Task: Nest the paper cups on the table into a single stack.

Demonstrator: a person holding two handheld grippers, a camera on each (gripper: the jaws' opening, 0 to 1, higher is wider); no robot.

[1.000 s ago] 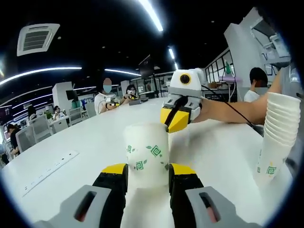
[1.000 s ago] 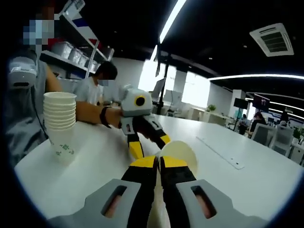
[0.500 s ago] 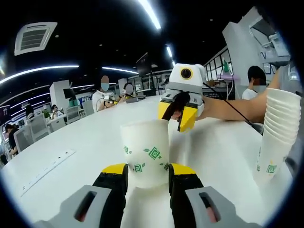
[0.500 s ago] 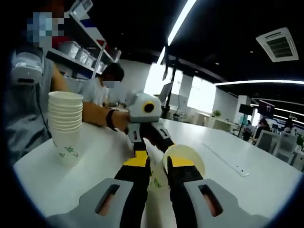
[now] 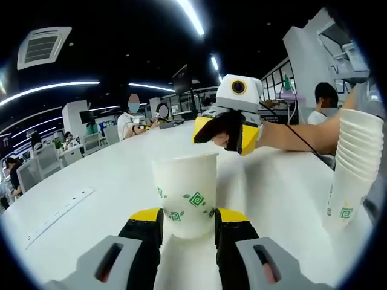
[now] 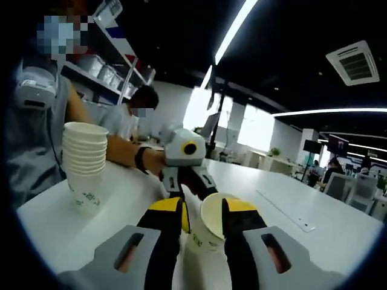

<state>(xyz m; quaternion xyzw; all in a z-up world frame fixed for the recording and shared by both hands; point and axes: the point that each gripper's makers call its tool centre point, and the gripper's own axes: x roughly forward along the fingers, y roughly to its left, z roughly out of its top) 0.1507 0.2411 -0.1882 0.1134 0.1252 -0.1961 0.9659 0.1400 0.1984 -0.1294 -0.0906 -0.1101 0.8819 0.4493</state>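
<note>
Left gripper (image 5: 187, 219) clamps an upright paper cup (image 5: 185, 192); right gripper (image 5: 227, 130) hangs just above it, jaws parted and empty.
Cup stands on the white table (image 5: 97, 181), between both tools; the nested cup stack (image 5: 354, 169) waits well apart. Judged step: one cup secured, next carry it onto that stack, aligned with its open top.

L gripper (image 5: 187, 219) clamped, R gripper (image 6: 202, 211) spread
</note>
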